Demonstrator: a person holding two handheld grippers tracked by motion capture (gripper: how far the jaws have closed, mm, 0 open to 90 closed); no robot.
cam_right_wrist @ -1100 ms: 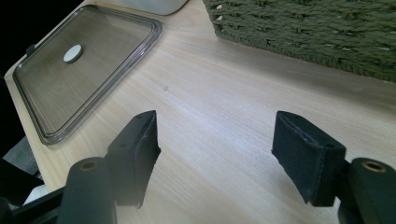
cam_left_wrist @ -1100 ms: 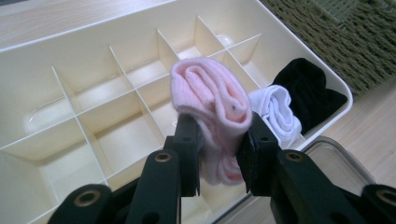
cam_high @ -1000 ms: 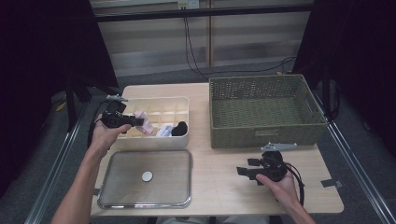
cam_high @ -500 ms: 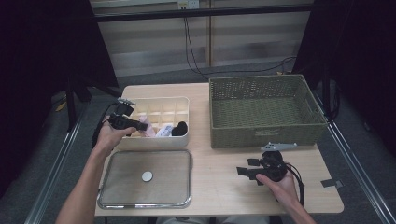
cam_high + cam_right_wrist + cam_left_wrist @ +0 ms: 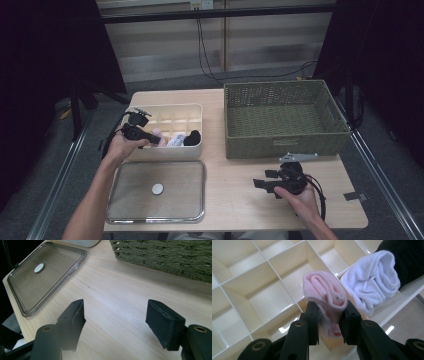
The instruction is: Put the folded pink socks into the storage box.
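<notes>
Left gripper (image 5: 329,326) is clamping a rolled pink knit sock (image 5: 325,293) at its lower end, over the cream plastic divided organiser box (image 5: 274,285), beside a rolled white sock (image 5: 372,282). The pink sock is looking soft, light and squashy; a mid-roll grip is probably keeping it from unrolling. Right gripper (image 5: 115,323) is sitting with jaws apart and empty over the pale wooden table (image 5: 120,300).

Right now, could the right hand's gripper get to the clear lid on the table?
Probably yes: the right gripper has its fingers open, and bare table lies between it and the clear lid.
</notes>
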